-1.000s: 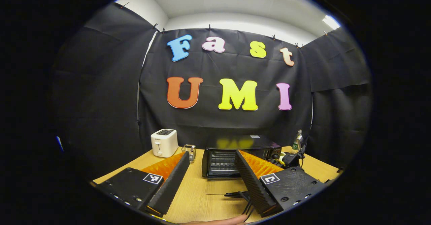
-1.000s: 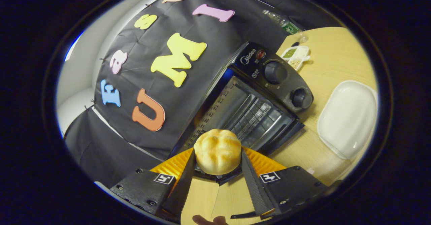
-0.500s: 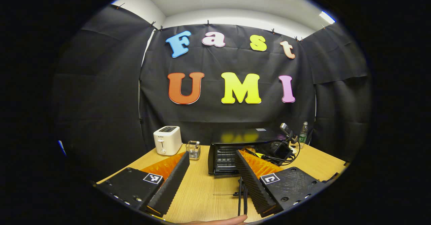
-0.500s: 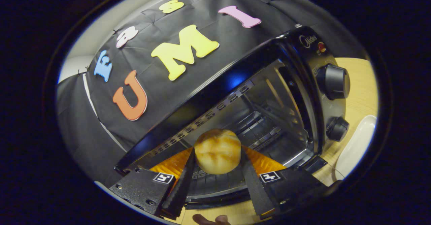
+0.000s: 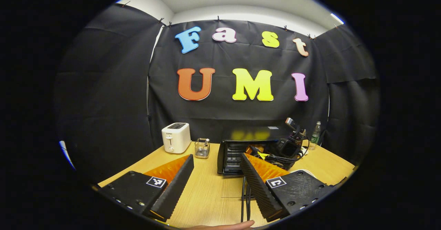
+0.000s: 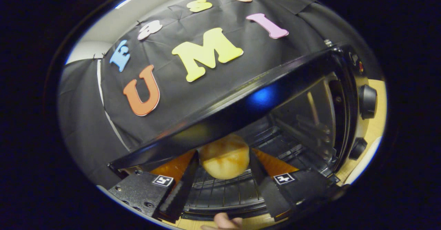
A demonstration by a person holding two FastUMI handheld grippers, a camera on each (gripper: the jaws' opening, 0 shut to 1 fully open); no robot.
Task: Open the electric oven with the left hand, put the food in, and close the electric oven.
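Risk, as I judge it: the bun (image 6: 224,156), clamped between both fingers of my right hand-held gripper (image 6: 224,175), could brush the oven (image 6: 241,109) top edge and slip. It sits just inside the mouth above the rack (image 6: 224,192); round, with no clear long axis. My left hand-held gripper (image 5: 215,178) hangs wide open and empty over the tabletop (image 5: 210,195).

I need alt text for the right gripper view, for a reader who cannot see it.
The right gripper holds a golden bread roll between its two fingers, just inside the open electric oven, above the wire rack. Two knobs sit on the oven's right side.
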